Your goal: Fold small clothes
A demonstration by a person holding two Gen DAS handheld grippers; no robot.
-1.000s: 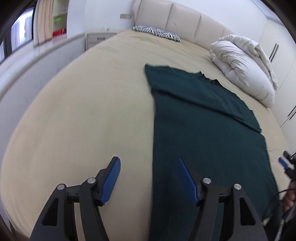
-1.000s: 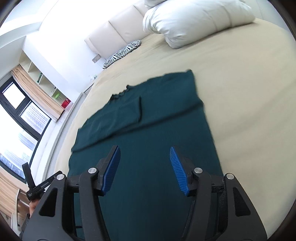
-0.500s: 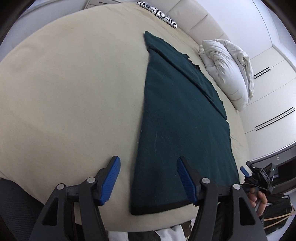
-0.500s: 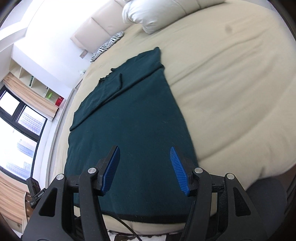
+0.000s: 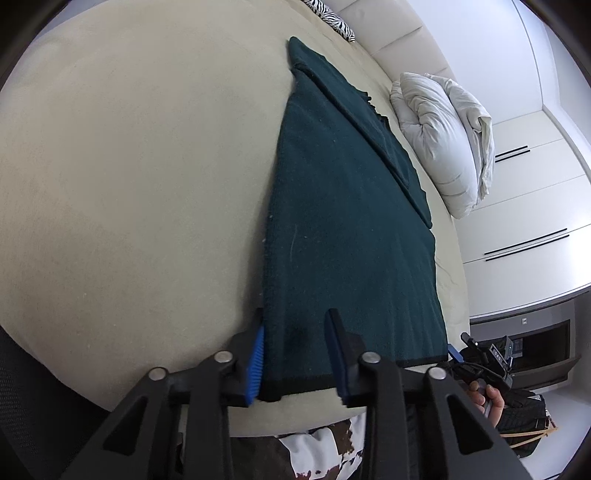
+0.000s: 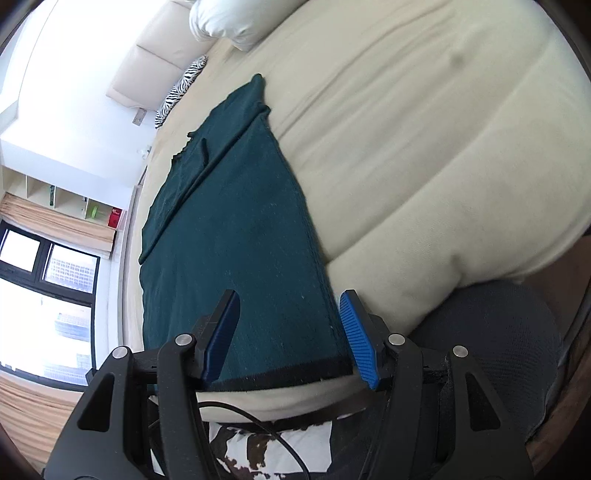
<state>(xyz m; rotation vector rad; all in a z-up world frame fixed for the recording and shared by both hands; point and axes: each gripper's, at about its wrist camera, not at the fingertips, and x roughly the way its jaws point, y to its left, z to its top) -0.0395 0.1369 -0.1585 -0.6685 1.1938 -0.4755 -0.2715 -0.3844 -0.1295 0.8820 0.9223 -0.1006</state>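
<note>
- Cream bedding covers the bed [image 5: 129, 166], and a dark green garment [image 5: 343, 221] lies flat along it, its hem at the near edge of the mattress and its far end folded over towards the headboard [image 5: 399, 37].
- At the near left corner of the garment, the left hand-held gripper [image 5: 295, 354] sits with its jaws apart: one blue pad [image 5: 256, 363] is just outside the garment's left edge, the other pad rests over the cloth near the black hem. It is released, not clamped on the fabric.
- A zebra-striped cushion [image 5: 332, 18] lies at the head of the bed, beyond the garment's far end.
- A white duvet [image 5: 443, 136], bunched up, sits to the right of the garment, near the white wardrobe doors [image 5: 528, 192].
- At the near right corner, the right hand-held gripper [image 6: 290, 339] also stands spread open, straddling the corner: its left pad over the cloth, its right blue pad [image 6: 358, 343] just beside the garment's right edge. It grips nothing.
- From the right-hand view, windows [image 6: 44, 295] and open shelves [image 6: 66, 199] line the wall on the far side of the bed.
- A dark mesh chair back [image 6: 491, 343] stands by the bed's right corner.
</note>
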